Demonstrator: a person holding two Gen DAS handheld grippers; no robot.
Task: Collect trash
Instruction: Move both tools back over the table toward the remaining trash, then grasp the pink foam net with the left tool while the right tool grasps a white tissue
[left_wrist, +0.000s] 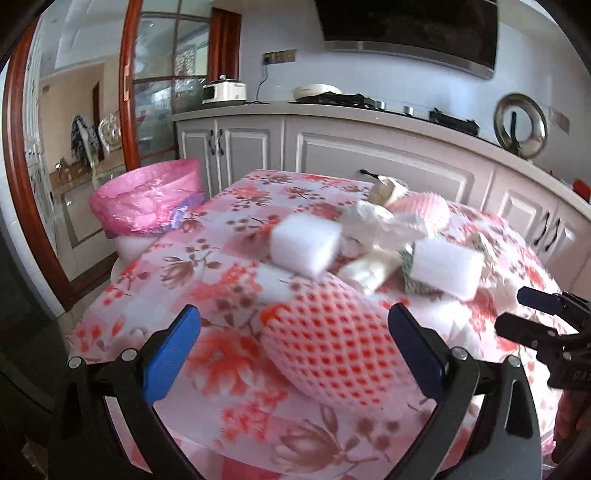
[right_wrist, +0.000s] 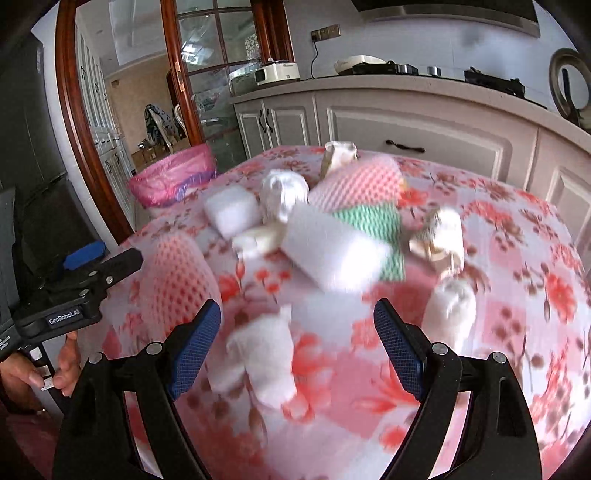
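Blurred white wad (right_wrist: 266, 362), seemingly tissue, between parted fingers (right_wrist: 197, 350).

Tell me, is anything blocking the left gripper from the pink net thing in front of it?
Nothing visible is. The left gripper is open, and the pink foam net lies on the tablecloth right ahead, between its fingers in this view.

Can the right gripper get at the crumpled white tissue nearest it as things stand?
Probably yes. The right gripper is open, with the crumpled white tissue lying between and just beyond its fingers on the tablecloth; nothing lies over it.
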